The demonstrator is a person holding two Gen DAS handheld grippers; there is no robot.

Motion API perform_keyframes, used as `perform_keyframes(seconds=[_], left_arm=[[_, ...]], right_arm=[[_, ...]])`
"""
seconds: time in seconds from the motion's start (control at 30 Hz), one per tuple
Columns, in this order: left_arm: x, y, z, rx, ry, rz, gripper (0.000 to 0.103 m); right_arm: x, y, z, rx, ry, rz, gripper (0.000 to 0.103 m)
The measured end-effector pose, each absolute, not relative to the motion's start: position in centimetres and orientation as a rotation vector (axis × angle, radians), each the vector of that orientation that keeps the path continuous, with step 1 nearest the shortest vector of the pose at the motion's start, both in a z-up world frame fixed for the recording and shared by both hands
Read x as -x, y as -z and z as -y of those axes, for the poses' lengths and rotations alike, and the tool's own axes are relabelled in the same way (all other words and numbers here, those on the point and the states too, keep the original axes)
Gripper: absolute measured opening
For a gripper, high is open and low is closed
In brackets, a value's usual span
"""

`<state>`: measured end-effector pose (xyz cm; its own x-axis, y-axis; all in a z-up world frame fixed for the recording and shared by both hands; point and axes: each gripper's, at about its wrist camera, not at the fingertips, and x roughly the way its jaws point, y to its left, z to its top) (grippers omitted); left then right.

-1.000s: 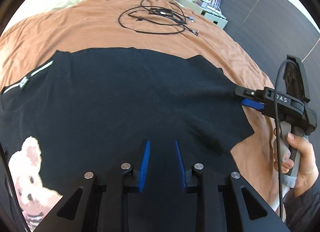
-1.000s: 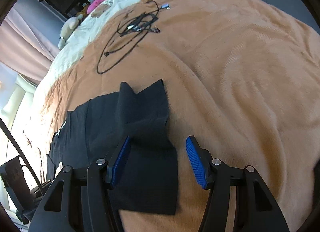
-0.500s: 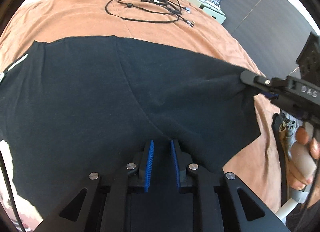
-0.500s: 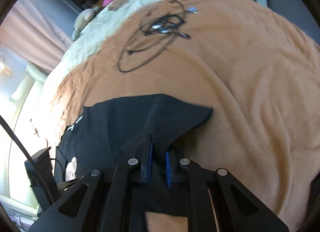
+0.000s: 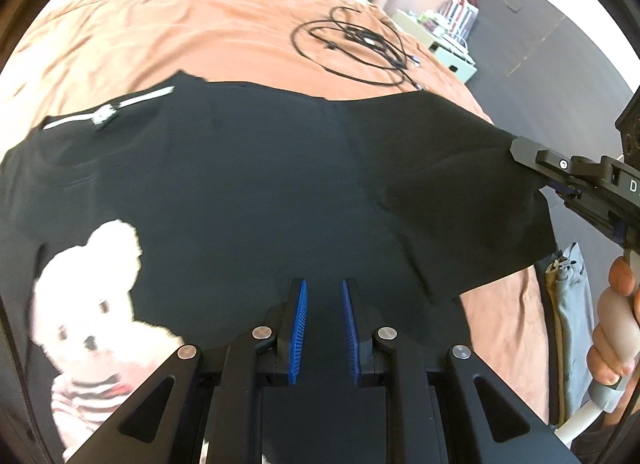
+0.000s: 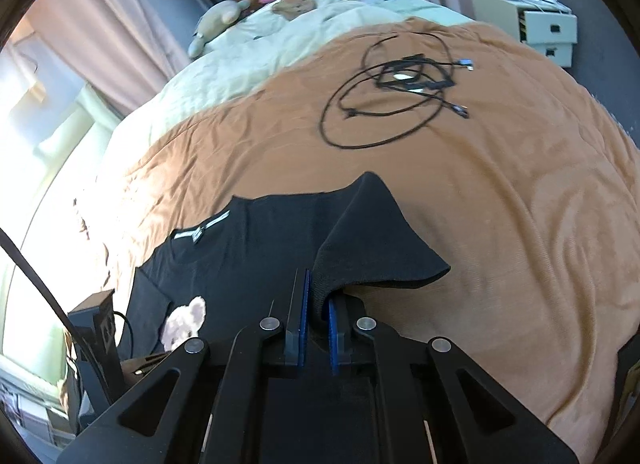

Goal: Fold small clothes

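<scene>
A small black T-shirt (image 5: 256,184) with a white teddy-bear print (image 5: 88,304) lies on a brown blanket; it also shows in the right wrist view (image 6: 248,256). My left gripper (image 5: 323,324) is shut on the shirt's near edge, with cloth between its blue pads. My right gripper (image 6: 318,320) is shut on the shirt's sleeve (image 6: 372,248) and holds it lifted off the blanket. The right gripper also shows at the right of the left wrist view (image 5: 536,168), pinching the cloth.
The brown blanket (image 6: 520,224) covers the bed. A coil of black cables (image 6: 400,104) lies beyond the shirt, also in the left wrist view (image 5: 352,48). A white drawer unit (image 6: 536,24) stands past the bed. Pale bedding and soft toys (image 6: 280,24) are at the back.
Both grippers closed on the shirt from open a second ago. They have since lifted the right side and sleeve, and the bear print has come back into the left view.
</scene>
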<state>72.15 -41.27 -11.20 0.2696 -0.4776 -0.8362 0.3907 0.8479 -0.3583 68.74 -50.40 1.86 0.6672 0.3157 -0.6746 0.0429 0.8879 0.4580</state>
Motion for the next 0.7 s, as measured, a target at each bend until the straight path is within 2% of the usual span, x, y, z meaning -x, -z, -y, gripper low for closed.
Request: perform_keyframes(seconds=[0.3, 0.6, 0.7], left_arm=[[-71.4, 10.2, 36.5, 0.098, 0.529, -1.150, 0.020], [-71.5, 9.4, 32.1, 0.107, 0.467, -1.141, 0.020], [-71.6, 9.5, 31.2, 0.108, 0.449, -1.148, 0.029]], right_arm=[[-68.7, -2.4, 45.4, -0.430, -0.208, -0.860, 0.005], [-70.4, -0.7, 39.9, -0.401, -0.272, -0.909, 0.005], [-71.1, 0.1, 38.7, -0.404, -0.297, -0.944, 0.009]])
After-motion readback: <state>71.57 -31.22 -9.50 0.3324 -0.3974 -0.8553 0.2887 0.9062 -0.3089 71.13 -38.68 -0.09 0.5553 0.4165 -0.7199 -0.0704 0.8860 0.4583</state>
